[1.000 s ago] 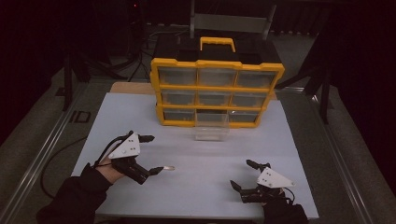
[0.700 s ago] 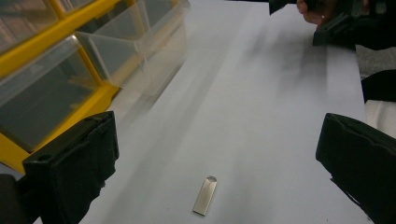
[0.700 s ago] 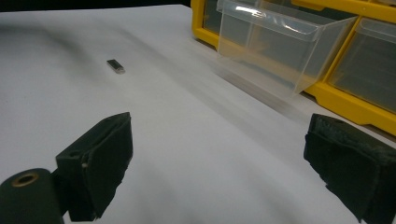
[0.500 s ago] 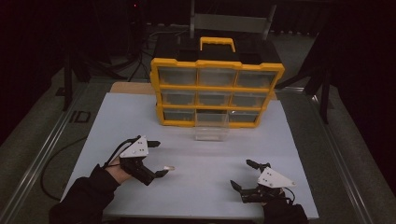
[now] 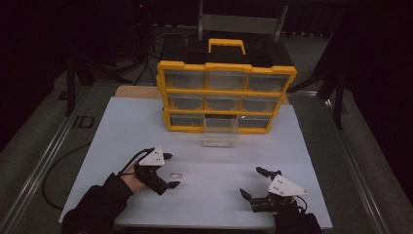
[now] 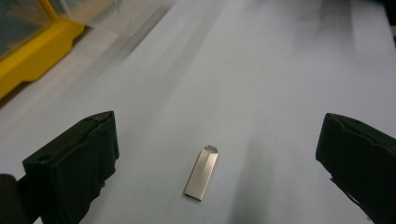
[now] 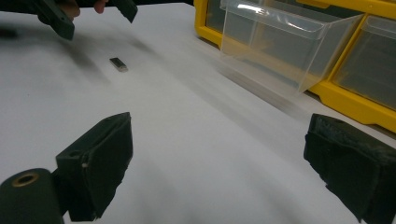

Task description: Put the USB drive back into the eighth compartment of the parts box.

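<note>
A small flat silver metal piece [image 5: 176, 174] [image 6: 201, 172] [image 7: 118, 64] lies on the white table top [image 5: 122, 126]. My left gripper [image 5: 168, 170] [image 6: 217, 163] is open, its jaws standing apart on either side of the piece without touching it. My right gripper [image 5: 253, 183] [image 7: 219, 163] is open near the front right of the table with nothing between its jaws. A clear plastic drawer [image 5: 220, 130] [image 7: 280, 44] is pulled out of the bottom middle slot of the yellow organizer [image 5: 226, 95].
The yellow organizer with several clear drawers stands at the back middle of the table, with a black case [image 5: 226, 46] behind it. A metal rail [image 5: 44, 161] runs along the table's left side.
My left gripper has drawn back toward the front and lowered; the metal piece that was at its jaw tip now lies free on the table. The right gripper has not moved.
</note>
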Demonstrator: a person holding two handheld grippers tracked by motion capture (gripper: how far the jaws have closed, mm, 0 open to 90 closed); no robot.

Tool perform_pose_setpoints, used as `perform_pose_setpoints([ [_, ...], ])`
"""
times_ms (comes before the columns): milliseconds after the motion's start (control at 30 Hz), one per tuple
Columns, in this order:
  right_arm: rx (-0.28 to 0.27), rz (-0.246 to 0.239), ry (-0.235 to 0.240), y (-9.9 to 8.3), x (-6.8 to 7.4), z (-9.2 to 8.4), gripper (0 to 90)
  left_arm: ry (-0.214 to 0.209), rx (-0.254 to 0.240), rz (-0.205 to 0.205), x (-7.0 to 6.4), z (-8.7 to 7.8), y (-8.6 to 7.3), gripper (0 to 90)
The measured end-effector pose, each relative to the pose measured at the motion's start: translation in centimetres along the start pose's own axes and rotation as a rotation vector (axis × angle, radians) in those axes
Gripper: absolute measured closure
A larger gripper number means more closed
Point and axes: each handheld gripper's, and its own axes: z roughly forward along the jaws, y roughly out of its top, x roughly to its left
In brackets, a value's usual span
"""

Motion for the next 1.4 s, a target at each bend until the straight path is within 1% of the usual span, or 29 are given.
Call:
perform_pose_setpoints([
  [33, 0.002, -0.001, -0.001, 0.0, 0.0, 0.0, 8.2, 0.001, 0.01, 0.004, 0.0, 0.2, -0.1, 0.6],
  [67, 0.002, -0.001, -0.001, 0.0, 0.0, 0.0, 8.2, 0.001, 0.01, 0.004, 0.0, 0.2, -0.1, 0.6],
  [100, 0.005, 0.001, 0.001, 0.0, 0.0, 0.0, 8.2, -0.005, 0.037, 0.003, 0.1, 0.6, -0.3, 0.6],
  [133, 0.006, 0.003, 0.002, 0.0, 0.0, 0.1, 8.2, -0.005, 0.049, 0.003, 0.2, 0.7, -0.3, 1.9],
  [167, 0.003, -0.002, 0.002, 0.0, 0.0, 0.0, 8.2, 0.009, 0.06, 0.011, 0.2, 0.8, -0.4, 4.5],
  [233, 0.001, -0.005, 0.002, 0.0, 0.0, 0.0, 8.2, -0.005, 0.07, 0.007, 0.3, 1.0, -0.5, 6.7],
  [267, 0.004, -0.006, 0.003, 0.0, 0.0, 0.0, 8.2, 0.004, 0.08, 0.001, 0.4, 1.0, -0.5, 8.1],
  [300, 0.002, -0.002, 0.003, 0.0, 0.0, 0.0, 8.2, -0.005, 0.091, -0.006, 0.5, 1.1, -0.6, 10.8],
  [367, 0.0, -0.002, 0.003, 0.0, 0.1, 0.0, 8.2, 0.001, 0.109, 0.003, 0.7, 1.1, -0.6, 16.0],
  [400, -0.002, -0.003, 0.004, 0.0, 0.1, 0.0, 8.2, 0.005, 0.113, -0.007, 0.7, 1.2, -0.6, 16.3],
  [467, 0.005, -0.004, 0.005, 0.0, 0.1, 0.0, 8.2, 0.012, 0.122, -0.021, 0.9, 1.3, -0.7, 20.5],
  [500, 0.005, -0.002, 0.006, 0.0, 0.1, 0.0, 8.2, 0.018, 0.126, -0.021, 0.9, 1.3, -0.7, 20.7],
  [600, 0.001, -0.005, 0.005, 0.0, 0.1, 0.0, 8.2, 0.009, 0.138, -0.017, 1.0, 1.5, -0.8, 24.1],
  [667, 0.004, -0.005, 0.006, 0.0, 0.1, 0.0, 8.2, 0.001, 0.152, -0.005, 1.0, 1.6, -0.8, 28.6],
  [733, -0.002, -0.002, 0.005, 0.0, 0.1, 0.0, 8.2, 0.001, 0.151, 0.002, 1.0, 1.7, -0.8, 35.9],
  [800, 0.001, -0.005, 0.006, 0.0, 0.0, 0.0, 8.2, -0.01, 0.147, 0.006, 0.9, 1.7, -0.8, 43.1],
  [867, 0.0, 0.001, 0.007, 0.0, 0.0, 0.0, 8.2, -0.015, 0.156, 0.015, 0.9, 1.8, -0.8, 48.9],
  [900, -0.002, -0.001, 0.006, 0.0, 0.0, 0.0, 8.2, -0.024, 0.169, 0.029, 0.9, 1.8, -0.8, 51.5],
  [967, 0.0, -0.005, 0.006, 0.0, 0.0, 0.0, 8.2, -0.02, 0.18, 0.043, 0.8, 1.8, -0.8, 56.5],
  [1067, -0.001, -0.001, 0.005, 0.0, 0.0, 0.0, 8.2, -0.034, 0.179, 0.038, 0.7, 1.9, -0.7, 64.9],
  [1100, -0.001, -0.001, 0.005, 0.0, 0.0, 0.0, 8.2, -0.034, 0.179, 0.038, 0.7, 1.9, -0.7, 66.9],
  [1133, -0.002, -0.001, 0.004, 0.0, 0.0, 0.0, 8.2, -0.042, 0.183, 0.032, 0.8, 1.9, -0.7, 66.9],
  [1167, 0.003, 0.001, 0.004, 0.0, 0.0, 0.0, 8.2, -0.043, 0.181, 0.033, 0.8, 1.9, -0.7, 70.6],
  [1200, 0.002, 0.006, 0.006, 0.0, 0.0, 0.0, 8.2, -0.046, 0.183, 0.031, 0.9, 1.9, -0.7, 72.3],
  [1233, 0.002, 0.003, 0.004, 0.0, 0.0, 0.0, 8.2, -0.045, 0.181, 0.025, 0.9, 1.9, -0.7, 72.5],
  [1267, -0.001, 0.0, 0.004, 0.0, 0.0, 0.0, 8.2, -0.047, 0.182, 0.031, 0.9, 1.9, -0.7, 75.4],
  [1300, -0.001, -0.001, 0.005, 0.0, 0.1, 0.0, 8.2, -0.048, 0.184, 0.028, 0.9, 1.9, -0.7, 78.9],
  [1333, 0.004, -0.004, 0.005, 0.0, 0.0, 0.0, 8.2, -0.049, 0.179, 0.017, 0.9, 2.0, -0.7, 79.2],
  [1400, 0.006, 0.007, 0.006, 0.0, 0.0, 0.0, 8.2, -0.044, 0.187, 0.023, 0.8, 2.0, -0.6, 79.8],
])
